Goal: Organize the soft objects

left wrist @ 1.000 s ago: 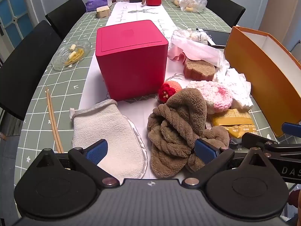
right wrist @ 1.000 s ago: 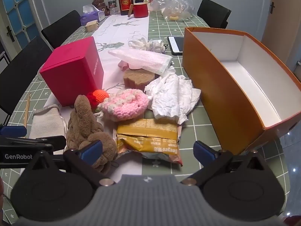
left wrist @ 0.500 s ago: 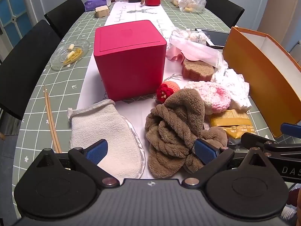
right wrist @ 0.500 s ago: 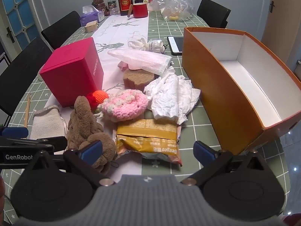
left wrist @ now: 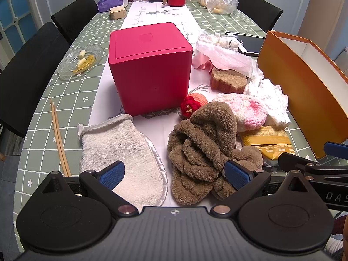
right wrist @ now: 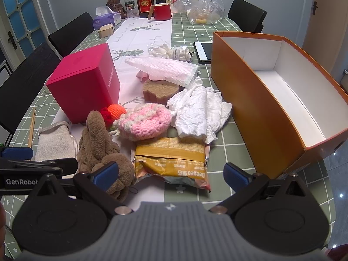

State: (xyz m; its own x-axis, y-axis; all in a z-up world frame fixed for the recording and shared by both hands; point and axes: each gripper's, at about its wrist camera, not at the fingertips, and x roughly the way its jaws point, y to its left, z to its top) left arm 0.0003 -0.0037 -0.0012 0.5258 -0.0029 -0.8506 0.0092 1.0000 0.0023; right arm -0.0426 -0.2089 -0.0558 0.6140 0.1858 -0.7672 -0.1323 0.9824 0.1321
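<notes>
A crumpled brown towel (left wrist: 204, 148) (right wrist: 102, 150) lies at the near middle of the table, beside a cream bath mitt (left wrist: 121, 150) (right wrist: 55, 142). Behind them sit a pink crochet piece (right wrist: 145, 120) (left wrist: 248, 111), a red-orange knitted ball (right wrist: 114, 112) (left wrist: 192, 103), a white crumpled cloth (right wrist: 200, 113), a brown sponge (right wrist: 161, 90) and a pink-white mesh pouch (right wrist: 163, 70). The open orange box (right wrist: 274, 93) (left wrist: 304, 82) stands at the right, empty. My left gripper (left wrist: 174, 171) is open over the mitt and towel. My right gripper (right wrist: 171, 173) is open over a yellow snack packet (right wrist: 171, 159).
A red cube box (left wrist: 150, 67) stands mid-table. Chopsticks (left wrist: 58, 137) and a glass dish (left wrist: 80, 62) lie left. A phone (right wrist: 204, 51), bottles, a red mug (right wrist: 162, 10), a tissue box and a plastic bag sit at the far end. Black chairs ring the table.
The left gripper has shifted slightly, so the table contents sit a little further left in its view. The right view is nearly unchanged; both stay open.
</notes>
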